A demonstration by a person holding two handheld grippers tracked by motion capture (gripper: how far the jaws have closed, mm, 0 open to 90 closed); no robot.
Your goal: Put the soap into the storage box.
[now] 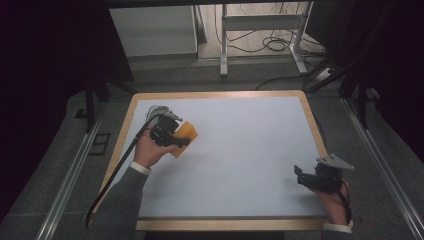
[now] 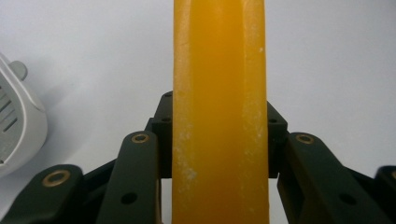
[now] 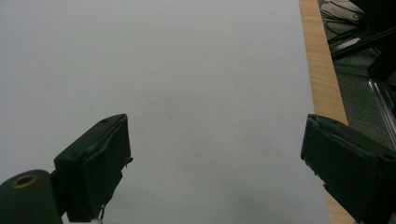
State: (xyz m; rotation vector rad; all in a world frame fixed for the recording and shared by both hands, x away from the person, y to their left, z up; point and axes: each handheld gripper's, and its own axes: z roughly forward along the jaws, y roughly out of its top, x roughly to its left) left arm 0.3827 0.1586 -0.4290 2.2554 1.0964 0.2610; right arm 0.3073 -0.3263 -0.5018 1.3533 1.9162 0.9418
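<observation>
At the bench's (image 1: pixel 220 220) ten o'clock corner, the left hand-held gripper (image 1: pixel 176 136) pinches a flat orange sponge-like slab (image 2: pixel 219 112) edge-on, beside a white plastic gadget (image 2: pixel 16 123). It looks light and probably squashy; mid-slab suits. The right hand-held gripper (image 3: pixel 215 177) gapes wide, empty, at four o'clock.

left hand-held gripper (image 1: pixel 176 136): jaws clamped | right hand-held gripper (image 1: pixel 301 175): jaws wide apart, low
</observation>
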